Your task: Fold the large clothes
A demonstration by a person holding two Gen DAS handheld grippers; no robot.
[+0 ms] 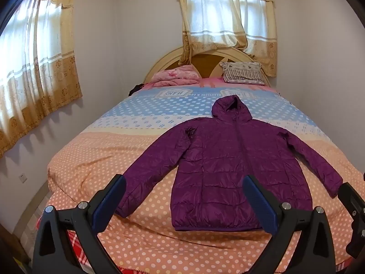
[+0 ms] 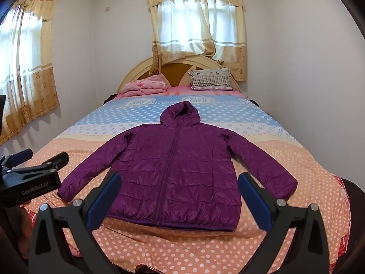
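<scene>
A purple quilted hooded jacket (image 1: 228, 159) lies flat and zipped on the bed, front up, both sleeves spread out and hood toward the headboard; the right wrist view shows the jacket (image 2: 173, 171) too. My left gripper (image 1: 184, 182) hovers open above the foot of the bed, nothing between its blue pads, its fingers framing the jacket's left sleeve and hem. My right gripper (image 2: 180, 180) is also open and empty, held above the jacket's lower half. The left gripper's body (image 2: 29, 175) shows at the left edge of the right wrist view.
The bed (image 1: 95, 159) carries a polka-dot cover in orange, blue and pink. A folded pink blanket (image 1: 175, 76) and a patterned pillow (image 1: 244, 73) lie by the round wooden headboard (image 2: 141, 68). Curtained windows stand behind and to the left, with walls close on both sides.
</scene>
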